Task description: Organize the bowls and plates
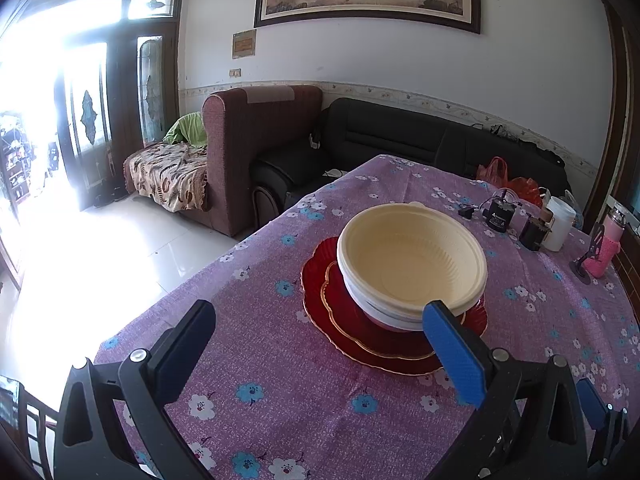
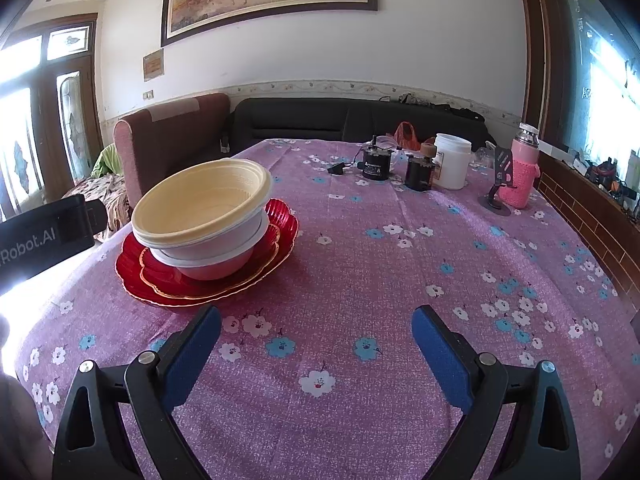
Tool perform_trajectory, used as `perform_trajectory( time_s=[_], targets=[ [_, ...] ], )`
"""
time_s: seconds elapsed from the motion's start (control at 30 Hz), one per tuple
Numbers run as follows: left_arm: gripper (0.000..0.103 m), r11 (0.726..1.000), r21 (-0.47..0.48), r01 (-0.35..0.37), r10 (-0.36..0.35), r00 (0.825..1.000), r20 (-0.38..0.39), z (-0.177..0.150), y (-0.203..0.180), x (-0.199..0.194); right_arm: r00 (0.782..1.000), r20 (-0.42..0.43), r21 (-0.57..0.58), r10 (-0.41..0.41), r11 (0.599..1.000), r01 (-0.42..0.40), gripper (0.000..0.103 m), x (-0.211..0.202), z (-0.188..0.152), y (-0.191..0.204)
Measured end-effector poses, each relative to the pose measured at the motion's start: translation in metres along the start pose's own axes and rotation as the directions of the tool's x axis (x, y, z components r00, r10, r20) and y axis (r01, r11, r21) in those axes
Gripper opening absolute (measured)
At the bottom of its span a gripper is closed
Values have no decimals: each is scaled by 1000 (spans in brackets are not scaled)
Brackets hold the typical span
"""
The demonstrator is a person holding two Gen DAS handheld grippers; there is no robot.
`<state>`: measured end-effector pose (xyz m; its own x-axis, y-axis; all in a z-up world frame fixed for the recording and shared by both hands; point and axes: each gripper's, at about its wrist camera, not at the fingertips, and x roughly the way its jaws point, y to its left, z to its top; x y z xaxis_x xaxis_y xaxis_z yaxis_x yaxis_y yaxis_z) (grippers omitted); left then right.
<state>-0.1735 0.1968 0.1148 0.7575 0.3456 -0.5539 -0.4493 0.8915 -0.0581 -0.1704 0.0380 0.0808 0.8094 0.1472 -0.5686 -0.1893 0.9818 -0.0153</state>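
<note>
Both tongs stood with their fingers spread wide and nothing between them: the left tongs (image 1: 320,344) hung just short of the bowl stack, their blue-padded right finger (image 1: 452,352) close in front of the cream top bowl (image 1: 412,264), while the right tongs (image 2: 316,352) hovered over bare cloth to the right of that stack. The bowls sat nested, cream over white over a pinkish one, on two red gold-rimmed plates (image 2: 208,280), and the top bowl looked tilted in the right wrist view. A nudge from the near finger could probably tip or slide the light bowls off, and the glossy plates might skid on the cloth if pushed sideways. The table (image 2: 360,264) wore a purple flowered cloth with slight creases. Well behind the stack, toward the far right, stood a white jar (image 2: 452,160), small black devices (image 2: 376,166) and a pink bottle (image 2: 520,172); beyond lay sofas, a bright doorway and a framed horse painting.
</note>
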Motion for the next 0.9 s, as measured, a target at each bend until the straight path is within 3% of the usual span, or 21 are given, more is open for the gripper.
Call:
perform_trajectory(
  time_s=[0.3,0.4,0.47,0.57,0.73,0.9],
  targets=[
    [103,1000,-19,-1,2,1000,24,0,5,-3,1000,-7,-23,5,1000,-6,98,1,-2,7],
    [103,999,-52,-6,9,998,68,1,14,-12,1000,-18,-38,19,999,-20,98,3,0,12],
    [103,997,-65,34,-26,992,122,3,21,-22,999,-20,-55,27,998,-28,98,3,3,17],
    [103,997,-22,68,-64,985,161,7,22,-32,998,-34,-72,55,996,-57,98,6,8,26],
    [103,993,-36,116,-111,988,107,10,29,-25,997,-25,-107,74,991,-76,98,4,13,42],
    [103,995,-71,72,-70,997,40,10,36,-10,997,-7,-135,79,988,-79,98,-2,16,52]
  ],
)
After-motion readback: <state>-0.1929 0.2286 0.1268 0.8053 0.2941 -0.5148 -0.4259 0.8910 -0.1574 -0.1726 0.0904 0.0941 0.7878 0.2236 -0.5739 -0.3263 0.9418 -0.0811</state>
